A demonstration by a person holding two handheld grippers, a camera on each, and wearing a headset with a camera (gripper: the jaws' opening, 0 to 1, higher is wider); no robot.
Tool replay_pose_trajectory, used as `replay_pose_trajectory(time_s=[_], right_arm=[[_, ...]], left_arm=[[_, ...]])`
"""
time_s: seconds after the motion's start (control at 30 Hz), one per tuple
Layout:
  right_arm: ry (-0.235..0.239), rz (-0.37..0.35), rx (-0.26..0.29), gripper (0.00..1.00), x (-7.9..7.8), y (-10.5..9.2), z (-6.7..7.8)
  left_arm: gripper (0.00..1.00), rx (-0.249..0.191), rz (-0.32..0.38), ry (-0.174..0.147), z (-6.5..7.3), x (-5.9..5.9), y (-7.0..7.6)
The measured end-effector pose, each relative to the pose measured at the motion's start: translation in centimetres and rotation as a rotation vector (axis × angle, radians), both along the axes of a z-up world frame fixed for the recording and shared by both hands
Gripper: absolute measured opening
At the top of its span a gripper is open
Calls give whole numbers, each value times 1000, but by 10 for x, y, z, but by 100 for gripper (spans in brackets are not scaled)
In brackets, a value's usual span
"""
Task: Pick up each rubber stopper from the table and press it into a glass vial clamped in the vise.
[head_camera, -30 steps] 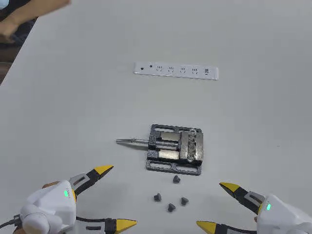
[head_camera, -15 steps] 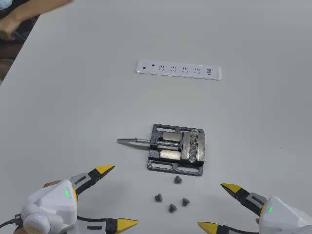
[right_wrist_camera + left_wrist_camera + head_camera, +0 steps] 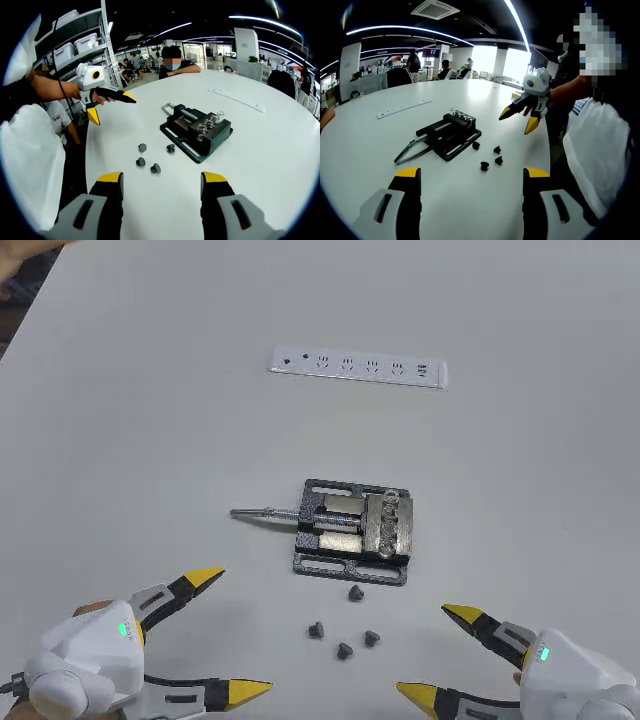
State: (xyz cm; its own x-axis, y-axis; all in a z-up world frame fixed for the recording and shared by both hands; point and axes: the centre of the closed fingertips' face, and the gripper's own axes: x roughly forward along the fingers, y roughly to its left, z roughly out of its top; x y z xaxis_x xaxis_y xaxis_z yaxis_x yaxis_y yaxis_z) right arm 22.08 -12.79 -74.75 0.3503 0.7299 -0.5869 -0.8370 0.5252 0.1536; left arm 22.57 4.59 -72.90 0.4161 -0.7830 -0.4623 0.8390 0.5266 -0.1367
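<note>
A dark vise [image 3: 352, 532] stands mid-table, with a row of glass vials [image 3: 388, 523] clamped between its jaws at the right end. Several small grey rubber stoppers [image 3: 344, 650] lie loose on the table just in front of it. My left gripper [image 3: 230, 632] hovers open at the near left, and my right gripper [image 3: 432, 652] hovers open at the near right; both are apart from the stoppers. In the left gripper view the vise [image 3: 447, 134] and stoppers [image 3: 484, 165] lie ahead of the open jaws. In the right gripper view the vials [image 3: 207, 124] and stoppers [image 3: 142, 147] lie ahead.
A white power strip [image 3: 358, 367] lies at the far side of the table. The vise's screw handle [image 3: 262, 513] sticks out to the left. A person [image 3: 172, 60] sits at the far table edge in the right gripper view.
The head camera has shifted, so the vise and stoppers sit a little higher and further left in the picture. Both grippers stay open near the front edge; nothing on the table has moved.
</note>
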Motion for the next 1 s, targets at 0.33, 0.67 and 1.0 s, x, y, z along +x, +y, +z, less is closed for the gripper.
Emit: replay_pose_trajectory(time_s=[0.33,0.67,1.0], right_arm=[[-1,19,-8,62,0,3,-2],[-2,49,-16,57,1,9,-7],[-15,104,-21,50,3,23,-10]], left_arm=[[82,-14,-2,1,0,-3,0],[80,-20,-20,10,-8,-6,-3],[78,-23,-34,5,-16,-8,-5]])
